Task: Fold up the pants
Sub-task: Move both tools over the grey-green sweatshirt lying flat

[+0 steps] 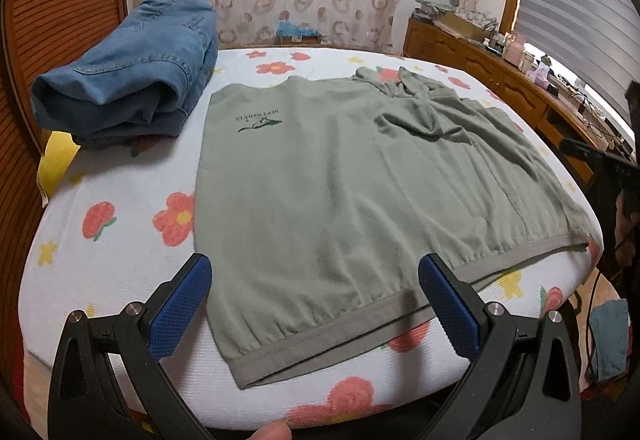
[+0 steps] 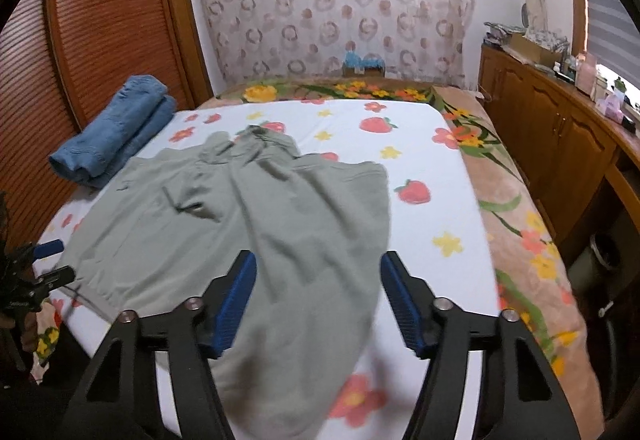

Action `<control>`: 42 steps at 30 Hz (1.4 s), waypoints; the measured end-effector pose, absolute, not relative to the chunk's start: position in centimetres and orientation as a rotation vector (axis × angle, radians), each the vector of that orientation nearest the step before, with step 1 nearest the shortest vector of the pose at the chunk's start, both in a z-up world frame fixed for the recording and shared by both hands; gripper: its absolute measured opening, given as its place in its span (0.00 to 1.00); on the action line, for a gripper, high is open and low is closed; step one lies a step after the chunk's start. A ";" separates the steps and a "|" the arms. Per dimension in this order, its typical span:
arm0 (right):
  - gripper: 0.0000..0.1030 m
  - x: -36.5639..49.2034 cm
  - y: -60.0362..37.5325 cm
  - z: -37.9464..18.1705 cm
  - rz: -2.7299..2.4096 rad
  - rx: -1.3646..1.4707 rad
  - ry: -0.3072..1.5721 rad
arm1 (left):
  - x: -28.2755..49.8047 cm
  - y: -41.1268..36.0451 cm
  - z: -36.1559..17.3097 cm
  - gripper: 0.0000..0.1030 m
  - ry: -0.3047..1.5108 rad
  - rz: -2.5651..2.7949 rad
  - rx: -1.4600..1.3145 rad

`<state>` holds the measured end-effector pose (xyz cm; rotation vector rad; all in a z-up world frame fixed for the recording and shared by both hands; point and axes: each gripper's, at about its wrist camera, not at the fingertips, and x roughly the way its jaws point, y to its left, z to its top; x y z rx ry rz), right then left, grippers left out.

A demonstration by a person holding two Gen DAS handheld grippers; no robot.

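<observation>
Green cloth, the pants, is spread flat across the middle of the bed, its banded hem along the lower edge of the frame. Bare flowered sheet is seen at lower left and, in the right view, at centre right. Folded jeans are set at upper left, just beside the pants. The left tongs are held wide apart over the hem, gripping nothing. The right tongs are likewise spread wide above the cloth; contact cannot be told.
</observation>
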<state>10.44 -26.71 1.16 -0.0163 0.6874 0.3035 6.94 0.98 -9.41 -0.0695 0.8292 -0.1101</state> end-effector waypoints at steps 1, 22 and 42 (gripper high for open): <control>0.57 10.9 -26.8 1.4 0.303 -0.019 0.696 | 7.0 1.0 -9.5 1.00 0.832 -0.110 -0.072; 0.26 20.2 -25.9 2.5 0.237 0.028 0.894 | 7.3 1.2 -10.2 1.00 0.826 -0.095 -0.062; 0.09 18.0 -28.5 3.9 0.155 0.023 0.845 | 7.4 1.5 -10.5 1.00 0.820 -0.082 -0.059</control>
